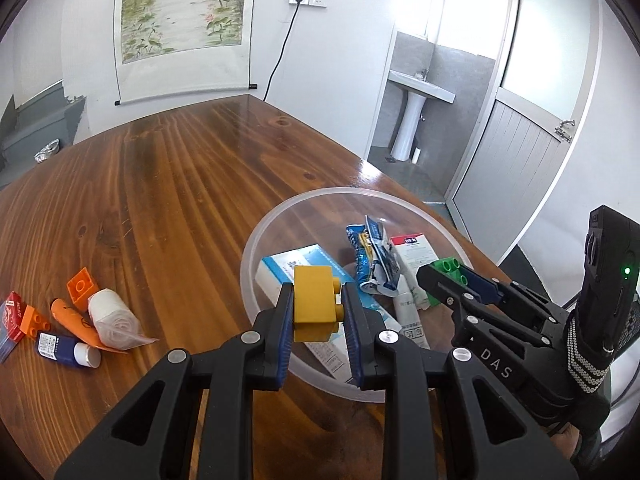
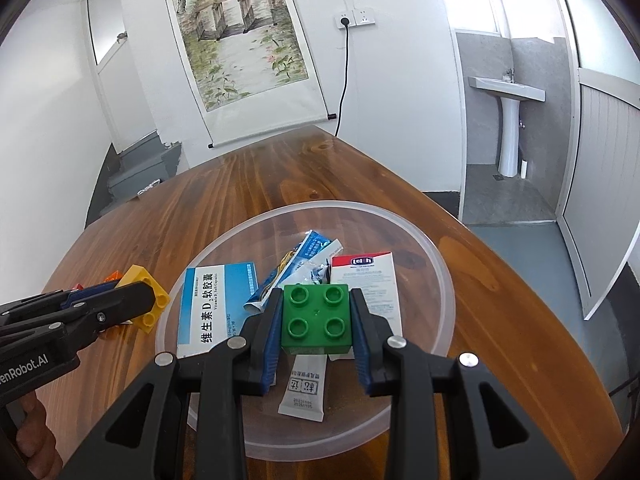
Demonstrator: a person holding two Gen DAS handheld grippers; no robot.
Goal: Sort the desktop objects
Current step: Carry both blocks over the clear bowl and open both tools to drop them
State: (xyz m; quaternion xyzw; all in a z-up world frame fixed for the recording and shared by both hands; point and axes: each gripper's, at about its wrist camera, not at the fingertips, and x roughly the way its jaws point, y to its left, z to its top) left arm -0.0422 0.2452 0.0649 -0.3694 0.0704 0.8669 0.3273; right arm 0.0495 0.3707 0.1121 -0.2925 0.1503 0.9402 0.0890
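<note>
Landmark: the round clear plastic bowl [image 2: 440, 280] on the brown wooden table [image 1: 168, 184].

L gripper [image 1: 316, 312] is clenched on a yellow plastic building brick [image 1: 314, 308], blue pads pressing both sides, studs facing right in the left wrist view. The brick is held in the air over the bowl's near-left rim.

R gripper [image 2: 316, 320] grips a green four-stud plastic brick [image 2: 316, 316], studs up, pads tight on its left and right faces. It hangs above the bowl's interior, over the near half.

Inside the bowl: a blue-and-white flat cardboard medicine box [image 2: 216, 304] at the left, a crumpled blue foil wrapper [image 2: 304, 260] near the centre-back, a white box with a red top band [image 2: 368, 284] at the right, and a small white sachet [image 2: 304, 392] toward the near rim, partly under the green brick.

Well left of the bowl, on the table, in the left wrist view: an orange square brick [image 1: 82, 288], a white roll in a clear bag [image 1: 114, 318], an orange tube [image 1: 74, 322], a dark blue bottle with a white cap [image 1: 66, 350], a second small orange brick [image 1: 36, 322] and a red packet [image 1: 12, 316], all clustered close together.
</note>
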